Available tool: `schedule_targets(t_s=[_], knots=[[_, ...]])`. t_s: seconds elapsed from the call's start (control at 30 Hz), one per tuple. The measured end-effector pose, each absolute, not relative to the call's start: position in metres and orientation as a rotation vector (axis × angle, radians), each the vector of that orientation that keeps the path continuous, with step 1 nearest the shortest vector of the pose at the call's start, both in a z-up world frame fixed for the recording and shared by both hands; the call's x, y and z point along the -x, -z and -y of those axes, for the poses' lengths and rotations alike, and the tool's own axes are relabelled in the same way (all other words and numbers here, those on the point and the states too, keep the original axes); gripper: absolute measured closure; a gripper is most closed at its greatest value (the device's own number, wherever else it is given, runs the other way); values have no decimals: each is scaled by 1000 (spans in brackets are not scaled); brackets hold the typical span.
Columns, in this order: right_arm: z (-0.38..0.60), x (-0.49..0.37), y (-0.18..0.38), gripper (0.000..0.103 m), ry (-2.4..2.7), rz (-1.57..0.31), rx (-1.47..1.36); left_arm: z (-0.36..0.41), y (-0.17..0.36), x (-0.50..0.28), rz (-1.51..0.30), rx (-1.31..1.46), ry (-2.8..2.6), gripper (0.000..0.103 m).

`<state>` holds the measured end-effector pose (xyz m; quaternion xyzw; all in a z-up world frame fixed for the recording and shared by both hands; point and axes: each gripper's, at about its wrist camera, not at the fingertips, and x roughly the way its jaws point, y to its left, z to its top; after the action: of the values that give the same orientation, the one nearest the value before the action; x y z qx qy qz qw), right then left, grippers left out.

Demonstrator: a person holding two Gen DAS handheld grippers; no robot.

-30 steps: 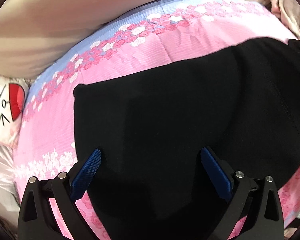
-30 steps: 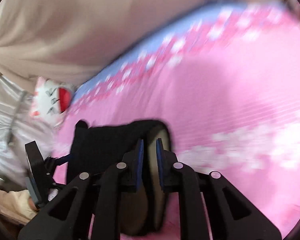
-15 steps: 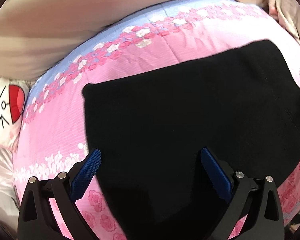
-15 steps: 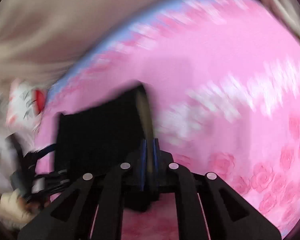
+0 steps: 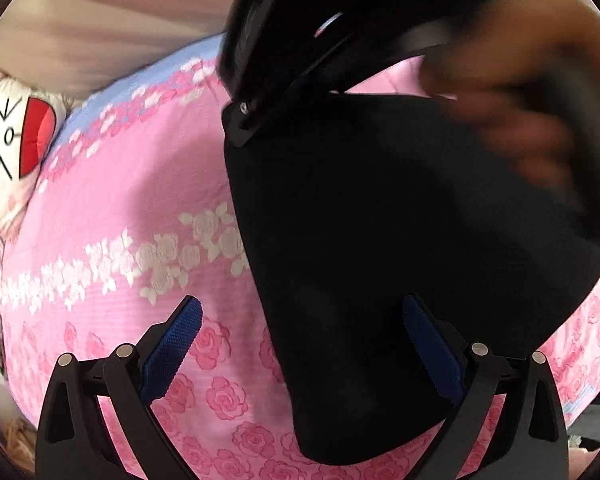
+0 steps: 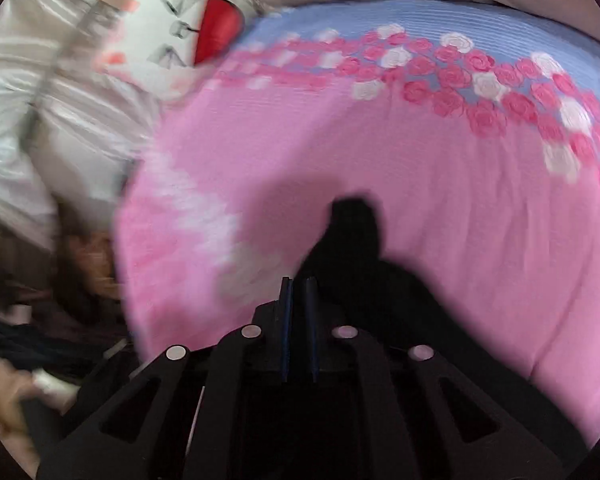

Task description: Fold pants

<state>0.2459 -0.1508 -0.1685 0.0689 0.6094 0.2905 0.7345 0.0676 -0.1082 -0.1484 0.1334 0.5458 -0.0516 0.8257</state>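
Now one pants (image 5: 380,240) hangs clenched by right tool (image 6: 299,284); left tool (image 5: 300,320) released.

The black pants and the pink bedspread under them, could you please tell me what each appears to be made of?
Black pants: probably soft matte knit, since they drape limply without shine. Pink rose-print bedspread: seemingly woven cotton, showing fine ribbed lines and a dull finish.

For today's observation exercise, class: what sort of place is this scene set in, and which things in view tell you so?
Most likely a bedroom, with the work done on a bed. A pink rose-print bedspread covers the surface, a cartoon-face pillow lies at its edge, and black pants are being folded on top.
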Motion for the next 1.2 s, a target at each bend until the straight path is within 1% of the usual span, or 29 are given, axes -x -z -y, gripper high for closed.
schedule_targets(t_s=[0.07, 0.1, 0.13, 0.2, 0.3, 0.37, 0.47, 0.5, 0.53, 0.57, 0.6, 0.63, 0.67, 0.7, 0.73, 0.77, 0.87, 0.9, 0.93, 0.97, 1.0, 1.1, 1.2], knots=[[157, -252, 164, 103, -615, -1329, -230, 103, 150, -71, -1167, -246, 102, 5], [165, -246, 146, 103, -596, -1262, -249, 102, 150, -74, -1180, -232, 114, 5], [175, -235, 130, 99, -582, -1194, -269, 100, 151, -76, -1193, -216, 126, 5], [204, -210, 101, 96, -509, -1091, -300, 96, 149, -79, -1210, -179, 140, 5], [250, -150, 81, 96, -314, -1067, -161, 96, 147, -83, -1218, -165, 151, 5], [285, -108, 87, 96, -238, -1125, -167, 99, 145, -86, -1222, -181, 161, 5], [342, -59, 123, 97, -34, -1213, -190, 108, 144, -93, -1223, -210, 167, 5], [359, -46, 128, 100, 1, -1206, -267, 111, 143, -95, -1222, -217, 169, 5], [369, -37, 124, 100, 16, -1186, -347, 114, 143, -98, -1222, -220, 174, 5], [379, -25, 115, 99, 47, -1152, -422, 119, 143, -99, -1224, -236, 178, 5], [384, -17, 108, 95, 62, -1118, -443, 121, 142, -102, -1222, -254, 176, 5], [387, -6, 100, 95, 65, -1076, -454, 122, 143, -107, -1216, -268, 176, 5], [387, 1, 100, 95, 72, -1076, -443, 125, 144, -109, -1215, -284, 180, 5], [386, 8, 113, 89, 82, -1129, -410, 129, 145, -113, -1217, -294, 181, 5], [383, 15, 124, 89, 98, -1176, -389, 132, 146, -114, -1221, -299, 183, 5], [382, 23, 127, 89, 104, -1179, -394, 135, 147, -115, -1225, -302, 187, 5], [387, 49, 106, 87, 131, -1111, -463, 138, 143, -113, -1217, -335, 183, 5], [390, 56, 101, 77, 140, -1094, -470, 138, 141, -111, -1211, -340, 188, 5], [391, 59, 103, 52, 157, -1093, -464, 135, 139, -108, -1211, -346, 193, 5], [392, 64, 104, 42, 173, -1094, -452, 132, 138, -106, -1215, -349, 194, 5], [395, 68, 107, 40, 185, -1094, -445, 131, 138, -104, -1223, -352, 193, 5], [401, 67, 119, 40, 172, -1095, -501, 127, 139, -97, -1236, -377, 186, 5], [391, 53, 135, 44, 114, -1085, -632, 124, 139, -94, -1239, -387, 179, 5]])
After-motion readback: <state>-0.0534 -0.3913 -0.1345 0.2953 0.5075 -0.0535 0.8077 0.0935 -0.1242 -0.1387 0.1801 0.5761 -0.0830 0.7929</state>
